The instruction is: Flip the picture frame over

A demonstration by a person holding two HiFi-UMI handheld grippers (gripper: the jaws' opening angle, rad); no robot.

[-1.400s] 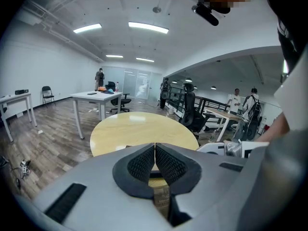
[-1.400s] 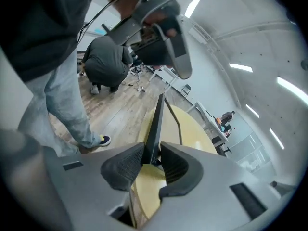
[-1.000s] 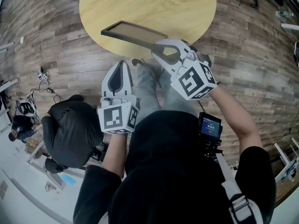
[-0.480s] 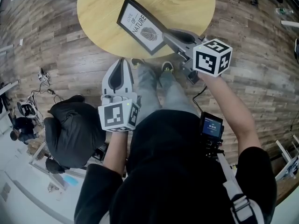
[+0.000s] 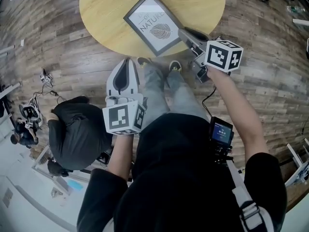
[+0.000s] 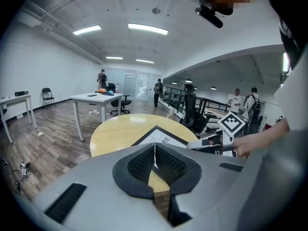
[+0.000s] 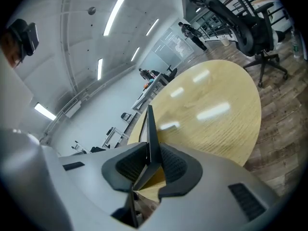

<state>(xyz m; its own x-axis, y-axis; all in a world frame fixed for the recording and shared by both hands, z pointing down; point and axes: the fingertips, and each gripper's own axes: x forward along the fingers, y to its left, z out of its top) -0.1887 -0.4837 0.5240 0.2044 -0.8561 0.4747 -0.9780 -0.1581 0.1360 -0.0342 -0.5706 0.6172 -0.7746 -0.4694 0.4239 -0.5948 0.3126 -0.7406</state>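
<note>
The picture frame (image 5: 154,24), black-edged with a white leaf print, faces up over the near edge of the round wooden table (image 5: 104,6). My right gripper (image 5: 187,34) is shut on its right edge. In the right gripper view the frame (image 7: 150,129) stands edge-on between the pads. Whether the frame touches the tabletop I cannot tell. My left gripper (image 5: 126,64) hangs shut and empty above the floor, short of the table. From the left gripper view the frame (image 6: 159,137) lies ahead, with the right gripper (image 6: 195,145) to its right.
A bulky black object (image 5: 77,132) sits on the wood floor to the left of the person's legs. A white table (image 6: 94,98) and several people stand far off. A black office chair (image 7: 250,28) is beyond the round table (image 7: 216,109).
The right gripper rolled and came down toward the table, turning the frame from back-up and edge-on to print-up. The left gripper stayed put.
</note>
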